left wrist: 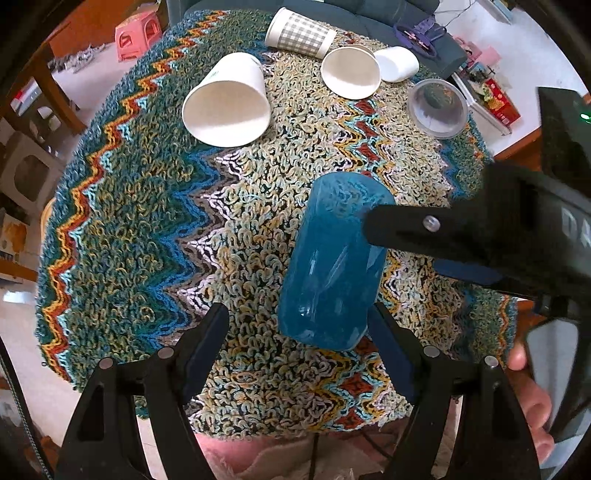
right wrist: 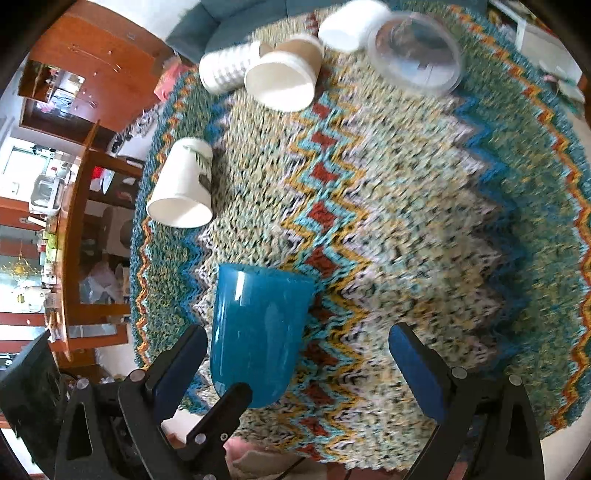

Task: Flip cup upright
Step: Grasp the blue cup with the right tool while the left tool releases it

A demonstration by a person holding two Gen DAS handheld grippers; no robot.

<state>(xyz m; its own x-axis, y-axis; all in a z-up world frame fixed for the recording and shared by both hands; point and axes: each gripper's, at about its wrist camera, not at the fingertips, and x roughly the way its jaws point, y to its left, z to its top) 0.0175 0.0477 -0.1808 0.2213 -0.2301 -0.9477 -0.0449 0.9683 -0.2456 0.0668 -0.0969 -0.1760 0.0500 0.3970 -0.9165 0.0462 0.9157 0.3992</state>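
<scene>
1. Left claw [left wrist: 297, 325]: I read both blue-padded fingers spread wide, released, nothing between them. The blue cup's closed end sits just inside its right finger; I cannot tell if they touch.
2. Right claw [right wrist: 297, 354]: fingers likewise spread apart, gripping nothing. In the left wrist view one of its black fingers [left wrist: 406, 227] crosses over the blue cup's side from the right; contact cannot be confirmed.
3. Blue cup [left wrist: 334, 262]: translucent teal tumbler, lying on its side on the rug, rounded base towards the left claw, open end pointing away. In the right wrist view it [right wrist: 258, 332] lies just beside that claw's left finger, outside the gap.
4. Rug [left wrist: 147, 221]: shaggy, zigzag-patterned in teal, orange, red and cream, covering the round worktop under the blue cup.
5. White paper cup [left wrist: 229, 99]: on its side, beyond the blue cup and to its left, mouth facing the camera.
6. Second white paper cup [left wrist: 351, 72]: on its side, beyond the blue cup, near the rug's far edge.
7. Checked paper cup [left wrist: 299, 33]: on its side, just behind item 6.
8. Small white cup [left wrist: 397, 62]: lying just beside item 6, on its right.
9. Clear plastic cup [left wrist: 437, 107]: beyond the blue cup to the right, mouth towards the camera.
10. Pink stool [left wrist: 136, 33]: on the floor, well beyond the rug.
</scene>
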